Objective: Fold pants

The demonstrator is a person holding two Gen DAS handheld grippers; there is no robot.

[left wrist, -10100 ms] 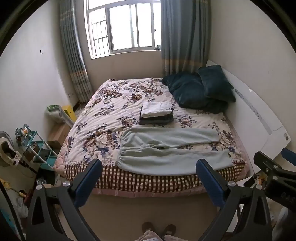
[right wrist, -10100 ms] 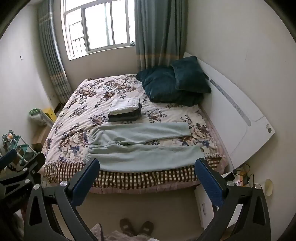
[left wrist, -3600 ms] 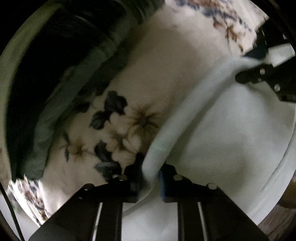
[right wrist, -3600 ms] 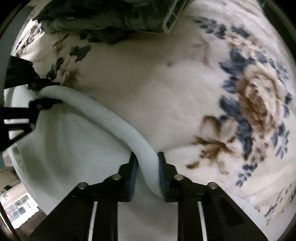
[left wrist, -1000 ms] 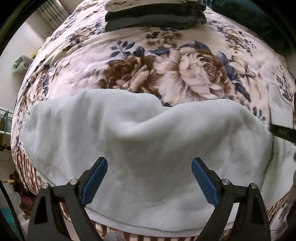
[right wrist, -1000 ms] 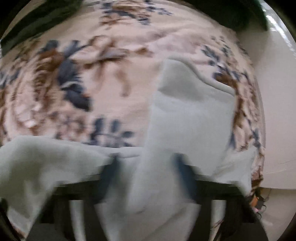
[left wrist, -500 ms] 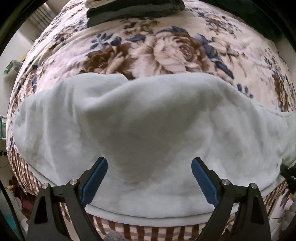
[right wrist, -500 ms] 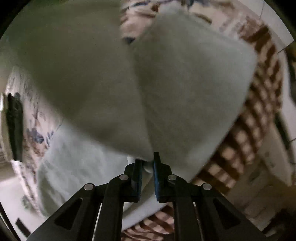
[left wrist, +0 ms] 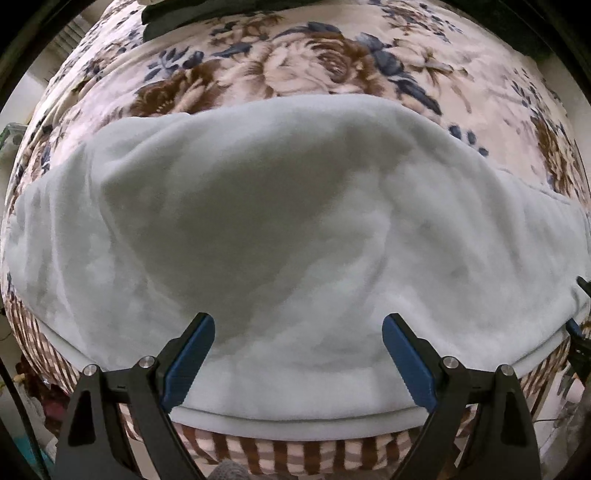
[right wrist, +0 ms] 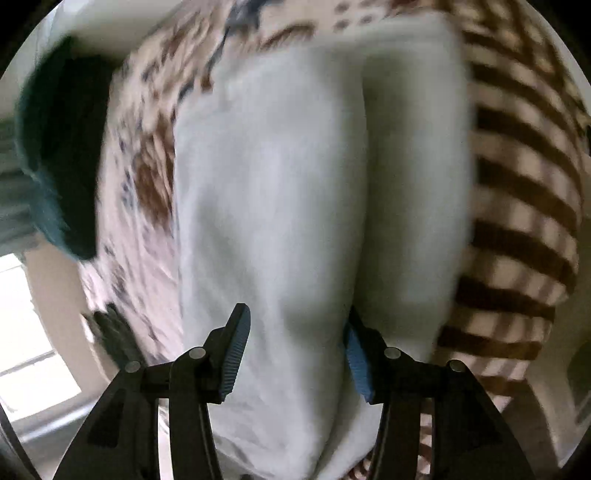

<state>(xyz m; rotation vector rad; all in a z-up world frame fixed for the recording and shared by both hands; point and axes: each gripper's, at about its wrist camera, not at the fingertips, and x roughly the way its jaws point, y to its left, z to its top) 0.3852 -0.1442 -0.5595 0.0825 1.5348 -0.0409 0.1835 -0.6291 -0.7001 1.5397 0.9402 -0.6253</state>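
Note:
Pale mint fleece pants (left wrist: 280, 229) lie across the near edge of the floral bedspread (left wrist: 317, 62), doubled over on themselves, with the lower hem along the checked bed skirt. My left gripper (left wrist: 297, 354) points straight down over the middle of them, open wide, its blue pads (left wrist: 192, 350) clear of the cloth. In the right wrist view, the same pants (right wrist: 280, 192) run away from me in two side-by-side folds. My right gripper (right wrist: 295, 350) hangs over their near end. Its jaws are opening, with fleece bulging up between them and not pinched.
A dark stack of folded clothes (left wrist: 166, 18) sits further up the bed. Dark teal pillows (right wrist: 62, 147) lie at the head end. The brown-and-cream checked bed skirt (right wrist: 517, 192) drops off the mattress edge. A bright window (right wrist: 22, 332) shows at the left.
The right gripper was shut on a pant-leg end half a second ago; it has swung round and its jaws have parted. The left gripper stayed open and drifted lower over the pants.

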